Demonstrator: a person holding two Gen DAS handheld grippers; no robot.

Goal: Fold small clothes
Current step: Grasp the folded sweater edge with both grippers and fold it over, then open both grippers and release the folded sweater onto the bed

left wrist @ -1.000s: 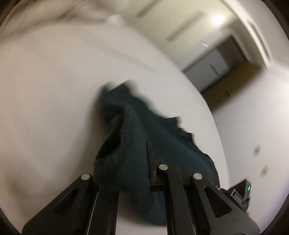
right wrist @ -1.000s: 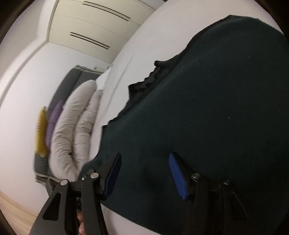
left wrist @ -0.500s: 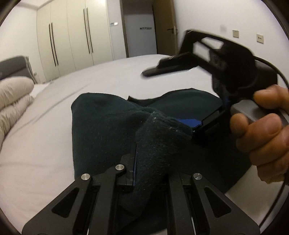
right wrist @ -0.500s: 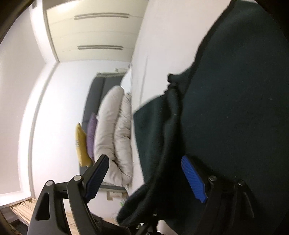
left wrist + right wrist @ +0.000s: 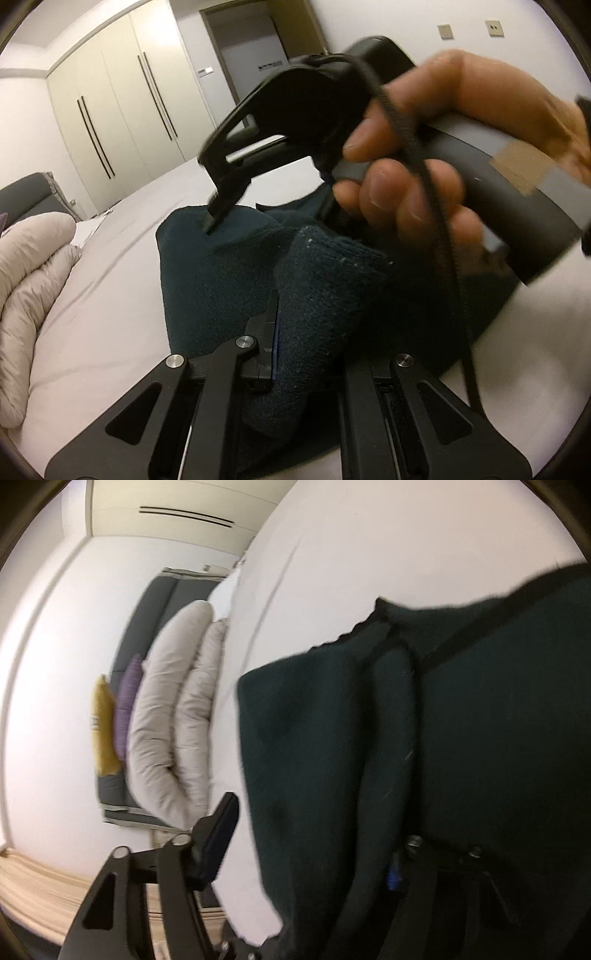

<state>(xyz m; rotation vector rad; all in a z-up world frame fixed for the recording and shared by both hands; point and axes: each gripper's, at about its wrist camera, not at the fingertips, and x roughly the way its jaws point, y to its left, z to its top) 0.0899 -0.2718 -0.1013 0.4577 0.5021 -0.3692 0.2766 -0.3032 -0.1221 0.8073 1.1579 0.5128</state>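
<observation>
Right hand-held gripper (image 5: pixel 306 849) one finger behind the dark green garment (image 5: pixel 461 738); pillows (image 5: pixel 110 716) motion-blurred.

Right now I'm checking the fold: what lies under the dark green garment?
The white bed sheet shows around the dark green garment. The garment is doubled over itself, and what lies beneath its layers is covered.

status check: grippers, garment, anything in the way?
Left gripper shut on dark green garment. Right gripper closing, fold between jaws. Duvet well clear.
</observation>
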